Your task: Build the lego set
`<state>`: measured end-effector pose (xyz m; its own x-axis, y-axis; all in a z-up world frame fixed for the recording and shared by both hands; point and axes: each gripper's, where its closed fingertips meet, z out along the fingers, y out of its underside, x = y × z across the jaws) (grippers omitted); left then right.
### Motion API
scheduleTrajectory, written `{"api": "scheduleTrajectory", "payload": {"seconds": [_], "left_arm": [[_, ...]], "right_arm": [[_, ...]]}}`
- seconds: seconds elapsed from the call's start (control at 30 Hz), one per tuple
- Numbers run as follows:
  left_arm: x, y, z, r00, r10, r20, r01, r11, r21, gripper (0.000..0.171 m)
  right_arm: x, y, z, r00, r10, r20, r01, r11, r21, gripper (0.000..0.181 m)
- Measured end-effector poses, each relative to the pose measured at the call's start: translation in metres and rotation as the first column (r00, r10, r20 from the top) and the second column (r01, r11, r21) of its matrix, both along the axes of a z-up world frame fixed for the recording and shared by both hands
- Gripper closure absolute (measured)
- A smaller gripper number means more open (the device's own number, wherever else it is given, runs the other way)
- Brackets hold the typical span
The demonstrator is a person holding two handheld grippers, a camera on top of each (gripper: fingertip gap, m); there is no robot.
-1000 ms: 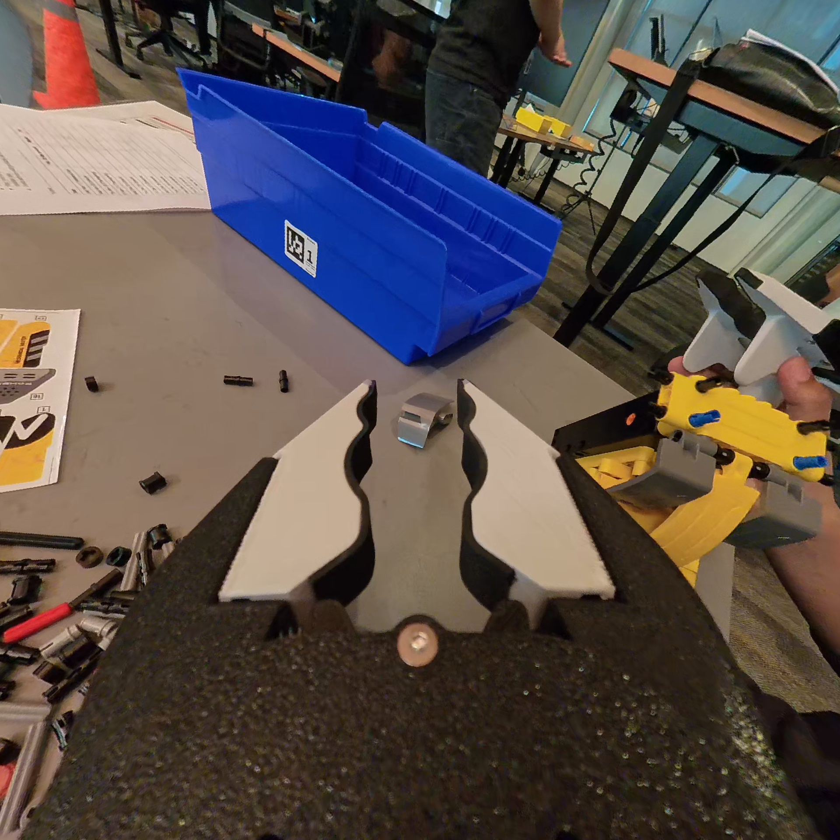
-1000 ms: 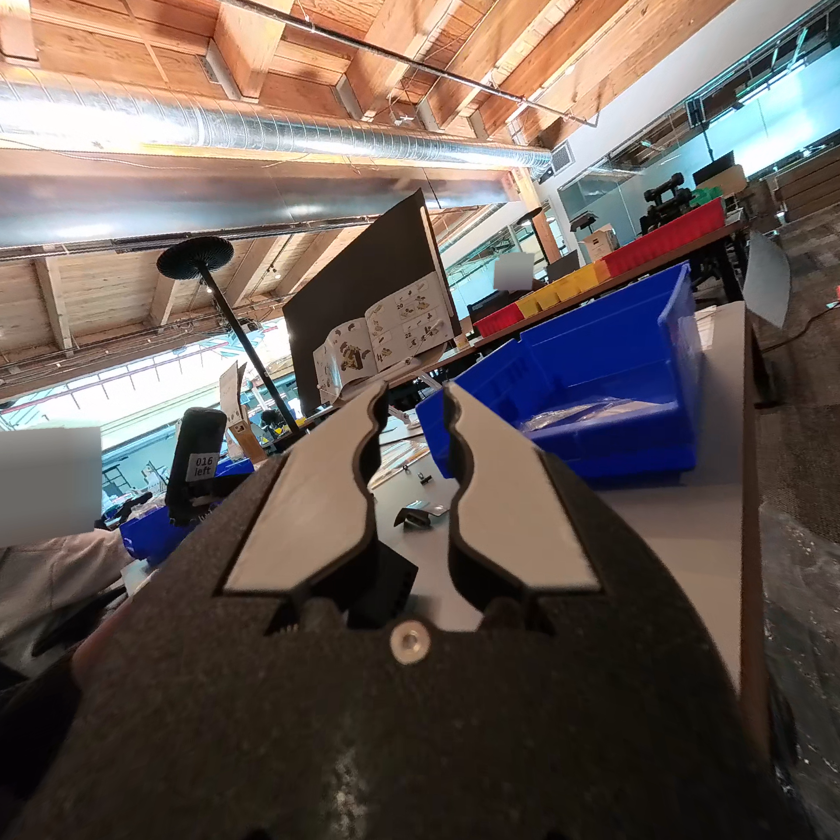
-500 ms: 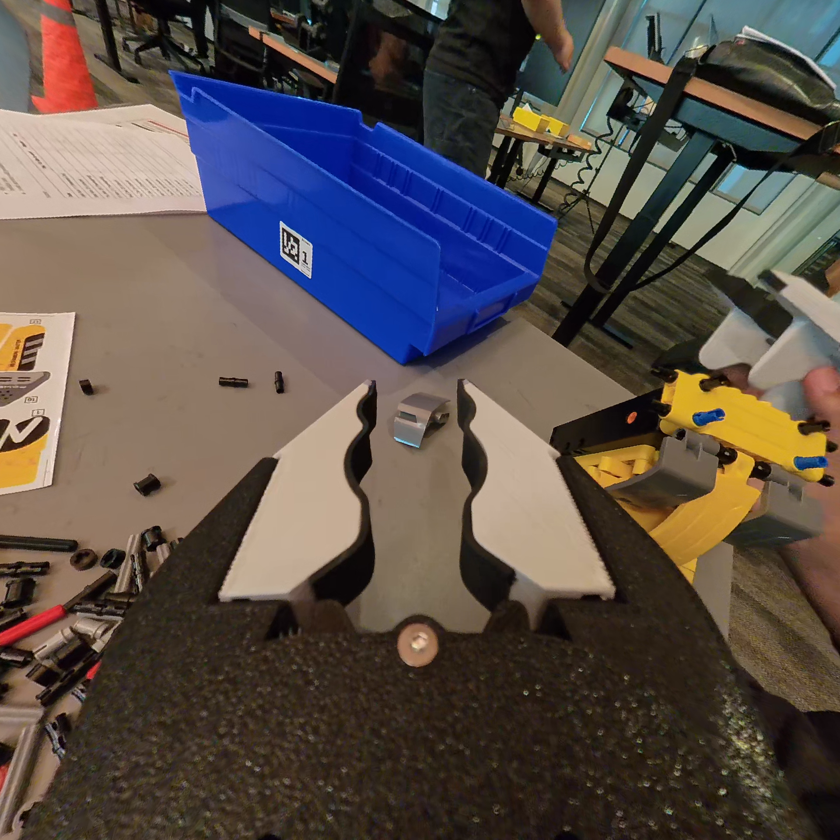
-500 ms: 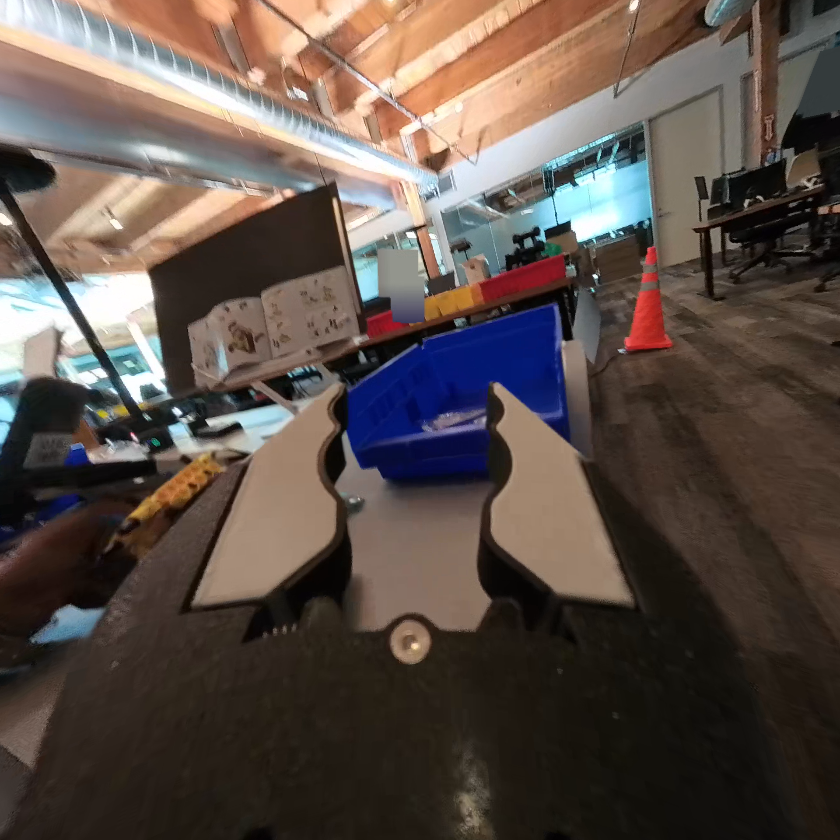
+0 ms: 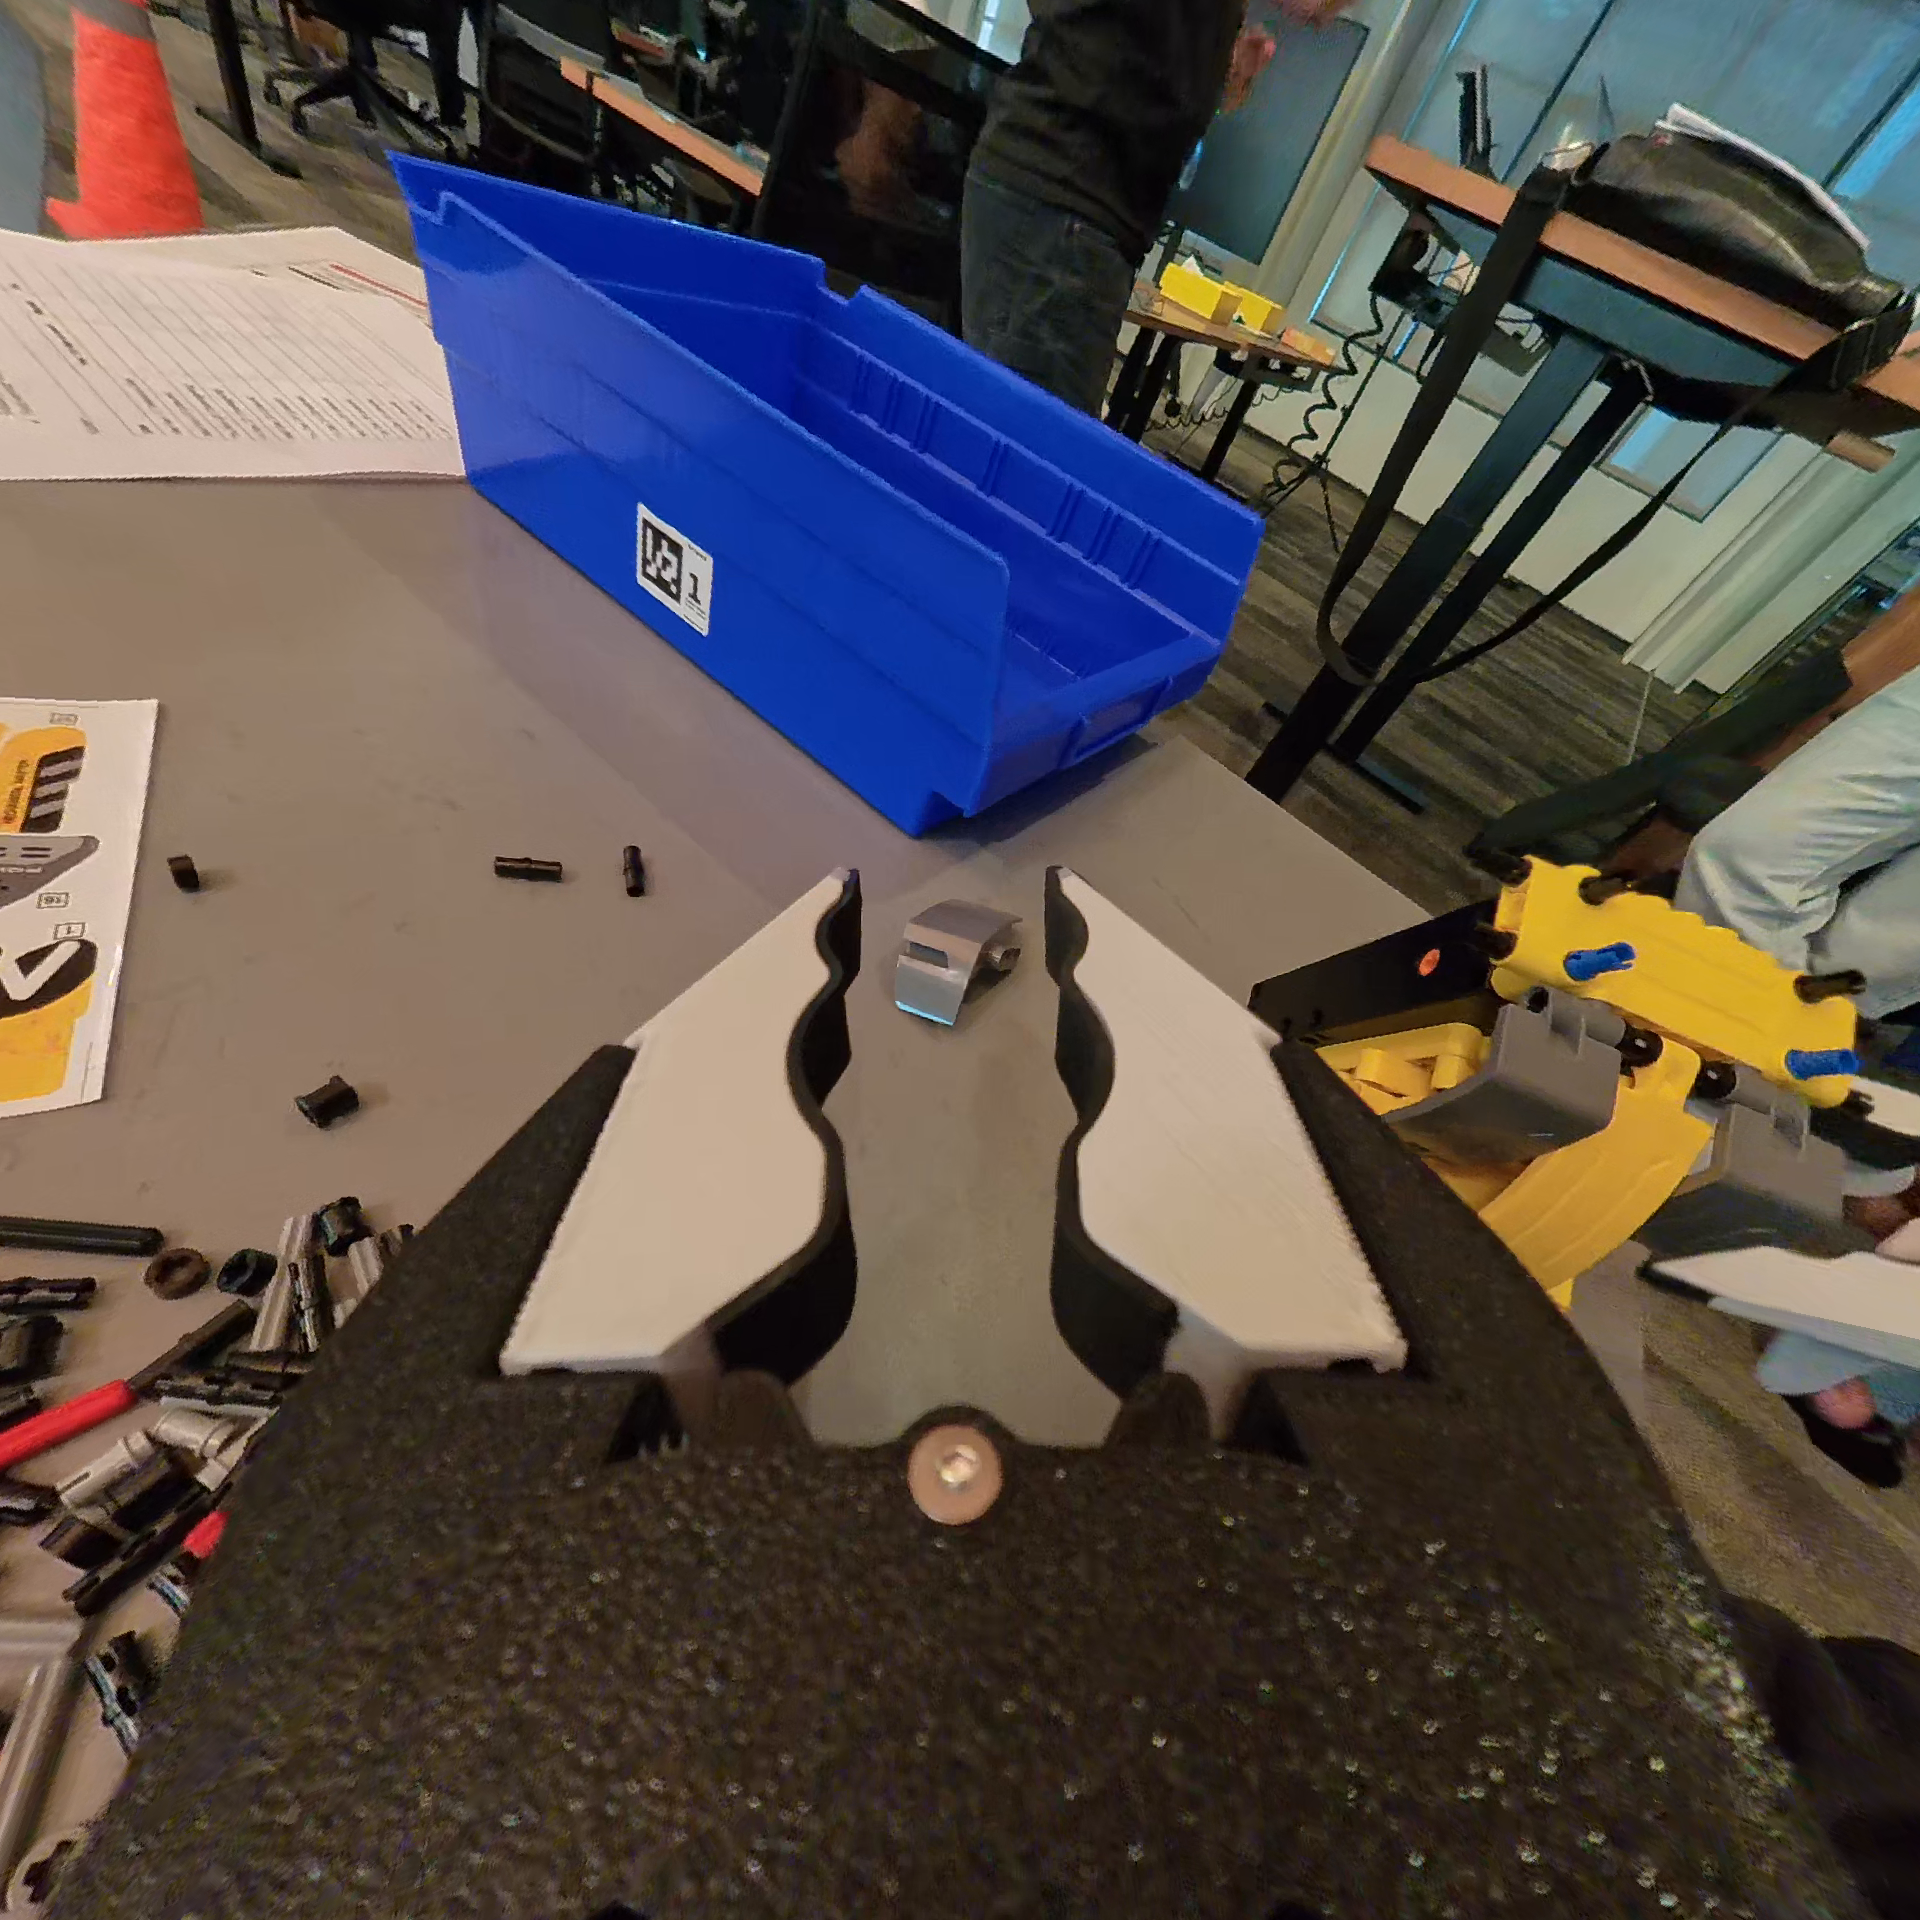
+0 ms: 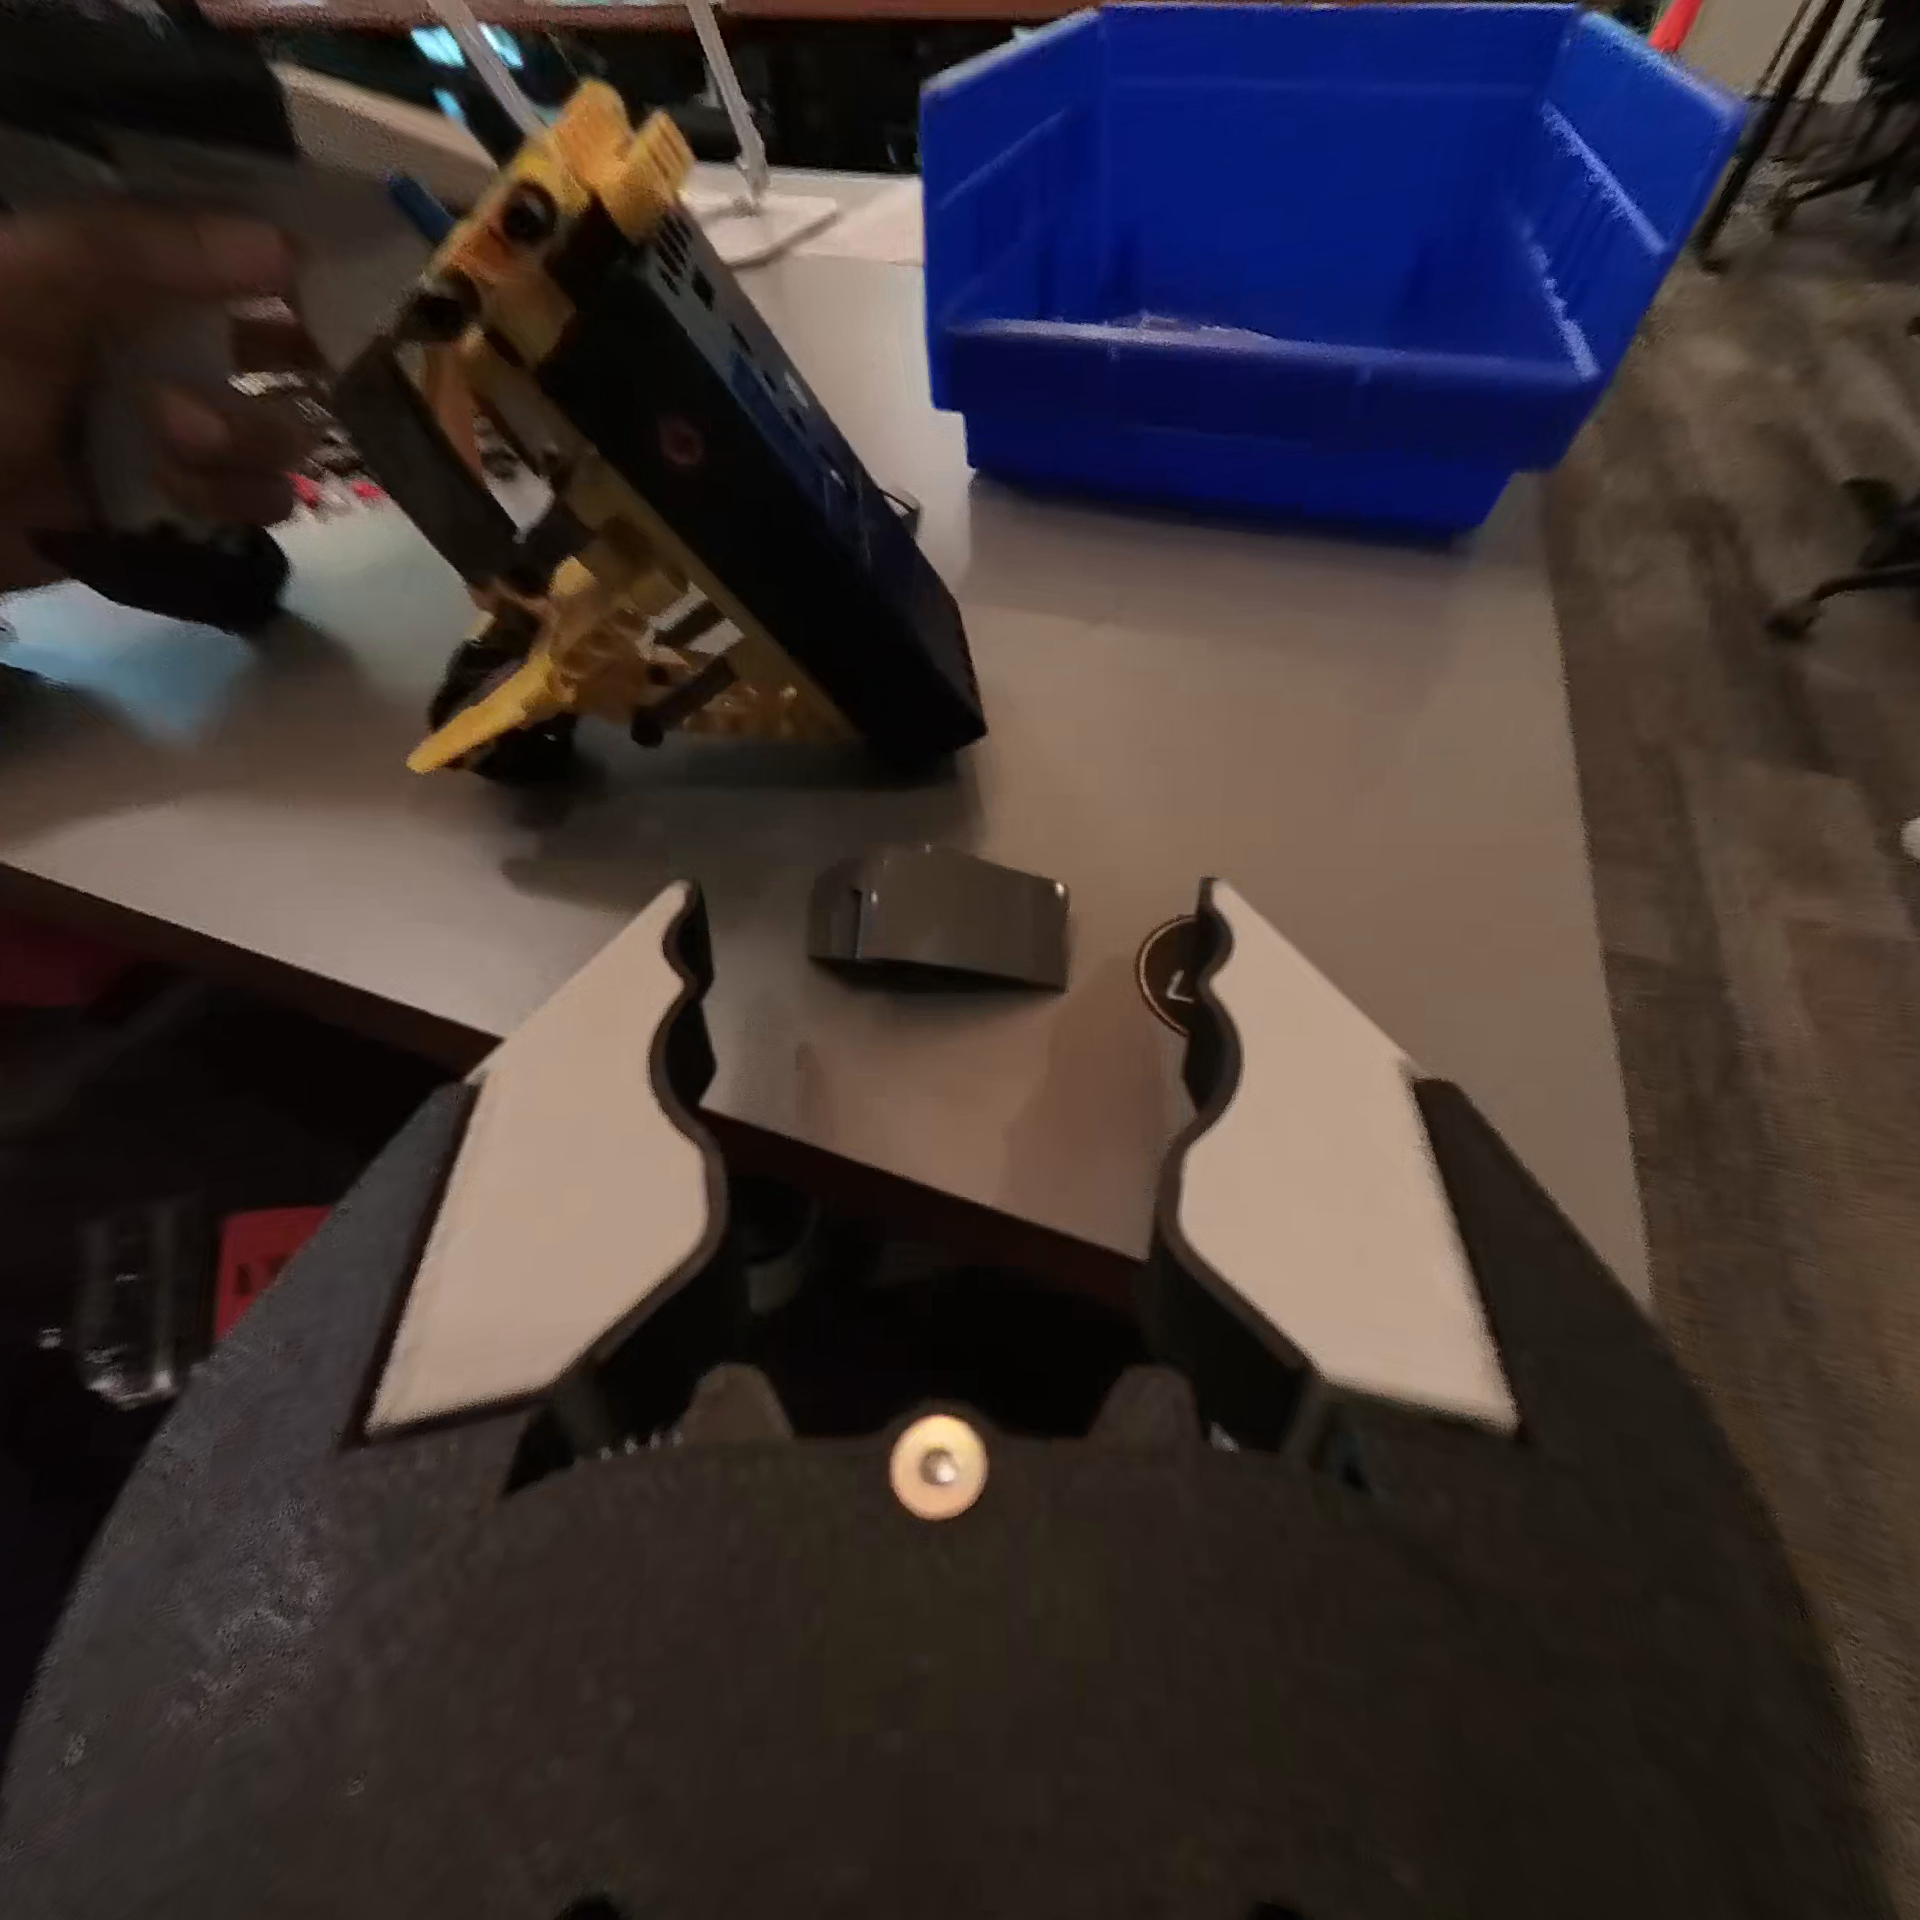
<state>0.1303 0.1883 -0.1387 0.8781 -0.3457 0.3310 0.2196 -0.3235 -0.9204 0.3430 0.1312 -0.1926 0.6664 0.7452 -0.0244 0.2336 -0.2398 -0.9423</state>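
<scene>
My left gripper (image 5: 951, 883) is open and low over the grey table (image 5: 416, 727). A small grey curved brick piece (image 5: 951, 961) lies on the table just past its fingertips, untouched. A yellow and black brick model (image 5: 1621, 997) stands at its right by the table edge. It shows tilted in the right wrist view (image 6: 665, 488), with a blurred hand (image 6: 114, 364) beside it. My right gripper (image 6: 948, 902) is wide open and empty at the table corner. A dark grey curved piece (image 6: 940, 935) lies right ahead of its tips. One white right finger (image 5: 1787, 1294) shows at the model's right.
A blue bin (image 5: 831, 520) stands at the back, also in the right wrist view (image 6: 1247, 312). Loose black pins and rods (image 5: 156, 1351), a sticker sheet (image 5: 52, 904) and printed paper (image 5: 208, 353) lie left. A person (image 5: 1081, 156) stands behind. A round black mark (image 6: 1169, 977) is by the right finger. My right fingertips sit around 25 centimetres from my left ones.
My right gripper has swung down from pointing at the ceiling to the table corner and has opened much wider. My left gripper has hardly moved.
</scene>
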Motion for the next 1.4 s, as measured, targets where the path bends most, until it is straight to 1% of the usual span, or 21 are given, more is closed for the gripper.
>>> {"api": "scheduleTrajectory", "payload": {"seconds": [0.2,0.27,0.3,0.37,0.43,0.57,0.63,0.7,0.77,0.8,0.87,0.9,0.93,0.97,1.03,1.1,1.2,1.23,1.27,1.3,1.4], "left_arm": [[-0.005,-0.001,0.002,0.999,0.017,0.034,-0.018,1.0,0.009,0.137],[-0.003,0.0,0.001,1.0,0.014,0.022,-0.014,1.0,0.006,0.137],[-0.002,0.0,0.001,1.0,0.011,0.014,-0.011,1.0,0.005,0.137],[0.0,-0.001,0.0,1.0,0.005,0.0,-0.005,1.0,0.006,0.137],[0.001,-0.001,0.0,1.0,-0.001,-0.009,0.001,1.0,0.009,0.137],[0.008,-0.006,0.005,0.999,-0.041,-0.001,0.041,0.998,0.038,0.137],[0.014,-0.01,0.01,0.997,-0.081,0.014,0.08,0.994,0.068,0.137],[0.023,-0.016,0.019,0.989,-0.141,0.053,0.134,0.984,0.12,0.136],[0.036,-0.027,0.035,0.957,-0.247,0.153,0.218,0.959,0.183,0.135],[0.041,-0.034,0.044,0.922,-0.315,0.225,0.27,0.939,0.212,0.135],[0.048,-0.047,0.064,0.808,-0.443,0.389,0.361,0.893,0.268,0.133],[0.049,-0.054,0.072,0.75,-0.491,0.443,0.394,0.87,0.297,0.132],[0.05,-0.058,0.079,0.718,-0.517,0.465,0.407,0.855,0.322,0.131],[0.053,-0.063,0.083,0.716,-0.536,0.448,0.415,0.842,0.344,0.13],[0.066,-0.07,0.083,0.778,-0.539,0.322,0.439,0.834,0.335,0.127],[0.078,-0.071,0.075,0.849,-0.504,0.158,0.455,0.85,0.266,0.126],[0.086,-0.072,0.069,0.892,-0.451,0.033,0.439,0.881,0.176,0.125],[0.09,-0.077,0.071,0.886,-0.462,0.039,0.45,0.878,0.163,0.126],[0.098,-0.085,0.074,0.862,-0.503,0.066,0.49,0.859,0.147,0.127],[0.107,-0.094,0.075,0.829,-0.55,0.102,0.539,0.834,0.117,0.127],[0.132,-0.114,0.072,0.773,-0.623,0.119,0.623,0.781,0.047,0.127]], "right_arm": [[0.003,0.006,-0.015,0.989,-0.043,0.139,0.052,0.997,-0.056,0.091],[0.005,0.007,-0.021,0.975,-0.048,0.217,0.065,0.995,-0.072,0.098],[0.002,0.007,-0.022,0.971,-0.032,0.236,0.05,0.996,-0.074,0.11],[-0.006,0.003,-0.022,0.97,0.006,0.245,0.015,0.997,-0.08,0.124],[-0.011,0.002,-0.021,0.964,0.013,0.266,0.004,0.998,-0.061,0.126],[-0.017,-0.002,-0.015,0.979,0.052,0.2,-0.042,0.998,-0.053,0.126],[-0.023,-0.007,0.005,0.99,0.078,0.117,-0.08,0.997,0.013,0.127],[-0.026,-0.013,0.03,0.992,0.095,0.079,-0.105,0.985,0.137,0.127],[-0.025,-0.018,0.052,0.993,0.073,0.093,-0.095,0.961,0.261,0.127],[-0.027,-0.023,0.061,0.992,0.074,0.103,-0.102,0.947,0.303,0.127],[-0.032,-0.033,0.076,0.99,0.078,0.12,-0.117,0.922,0.369,0.127],[-0.034,-0.037,0.081,0.988,0.076,0.134,-0.124,0.909,0.398,0.127],[-0.036,-0.04,0.085,0.985,0.066,0.159,-0.128,0.897,0.423,0.127],[-0.038,-0.041,0.086,0.979,0.048,0.197,-0.133,0.885,0.447,0.127],[-0.04,-0.039,0.087,0.958,-0.014,0.288,-0.139,0.851,0.506,0.127],[-0.041,-0.036,0.086,0.928,-0.078,0.365,-0.151,0.816,0.558,0.127],[-0.044,-0.035,0.086,0.895,-0.144,0.423,-0.17,0.765,0.621,0.127],[-0.045,-0.036,0.086,0.89,-0.155,0.429,-0.176,0.75,0.637,0.127],[-0.045,-0.036,0.086,0.888,-0.162,0.431,-0.18,0.739,0.649,0.139],[-0.044,-0.038,0.088,0.889,-0.178,0.422,-0.176,0.718,0.673,0.18],[-0.043,-0.053,0.109,0.92,-0.185,0.347,-0.171,0.605,0.777,0.181]]}}
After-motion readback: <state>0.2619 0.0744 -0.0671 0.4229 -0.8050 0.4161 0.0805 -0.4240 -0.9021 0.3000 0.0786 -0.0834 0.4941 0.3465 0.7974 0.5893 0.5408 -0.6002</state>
